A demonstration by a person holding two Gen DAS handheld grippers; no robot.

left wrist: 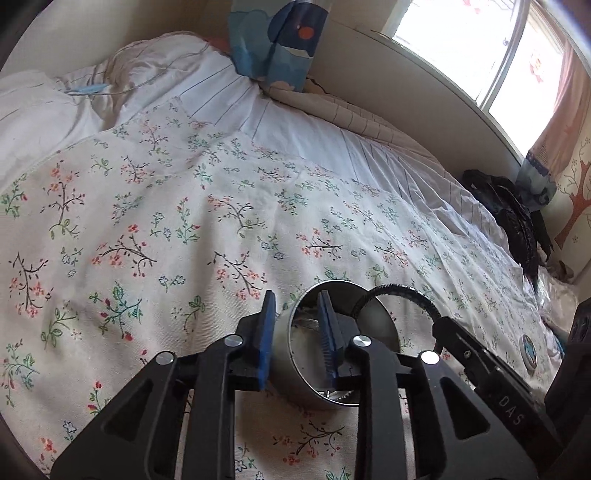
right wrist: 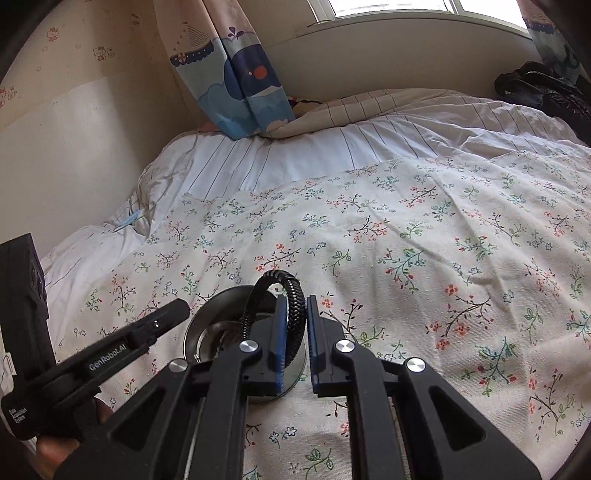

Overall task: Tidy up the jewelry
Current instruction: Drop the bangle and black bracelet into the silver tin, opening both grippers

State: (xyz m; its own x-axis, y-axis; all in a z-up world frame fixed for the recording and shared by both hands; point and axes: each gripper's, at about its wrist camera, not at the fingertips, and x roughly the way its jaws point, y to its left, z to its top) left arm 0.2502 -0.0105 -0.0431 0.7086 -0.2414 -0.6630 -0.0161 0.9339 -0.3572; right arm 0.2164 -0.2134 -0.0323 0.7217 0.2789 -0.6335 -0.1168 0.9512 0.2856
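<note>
Two grippers over a floral bedspread (left wrist: 155, 206) by a sunlit window (right wrist: 391, 7).
Right gripper (right wrist: 294, 332) jaws pinch a black bracelet (right wrist: 291, 295) above the tin (left wrist: 295, 365); left gripper (left wrist: 295, 332) jaws stand apart astride the tin's rim.

one round metal tin (left wrist: 295, 354), one black braided bracelet (right wrist: 293, 314), one floral bedspread (left wrist: 147, 221), two grippers.

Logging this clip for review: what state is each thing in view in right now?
Left gripper: open, straddling the tin's wall.
Metal tin: lidless, resting on floral bedspread.
Right gripper: shut on black braided bracelet, over the tin.
Curtain: hanging onto the bed.
</note>
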